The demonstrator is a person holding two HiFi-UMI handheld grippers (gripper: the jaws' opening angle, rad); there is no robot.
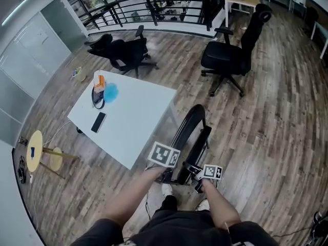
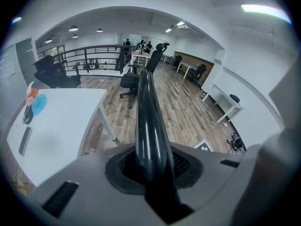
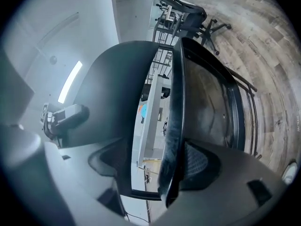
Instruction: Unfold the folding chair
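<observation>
The left gripper (image 2: pixel 151 167) is clamped narrow on the black top tube of the folding chair (image 1: pixel 198 146), which runs up between its two pads and away from the camera. The right gripper (image 3: pixel 155 169) is closed on the same chair lower down: in its own view a thin black rim lies against one pad and a dark panel against the other, with a slit between the two parts through which the white table (image 1: pixel 134 118) shows. From the head view both grippers, each with its marker cube, sit close together at the near end of the chair, just ahead of the person's knees. The chair stands folded flat and edge-on on the wooden floor (image 1: pixel 279 122), just beside the table's near corner, its curved frame arching away from the person. A dark phone (image 1: pixel 98 122) and a blue object (image 1: pixel 110 92) lie on the table. Two black office chairs (image 1: pixel 231 55) stand well apart from it, farther back near a railing.
</observation>
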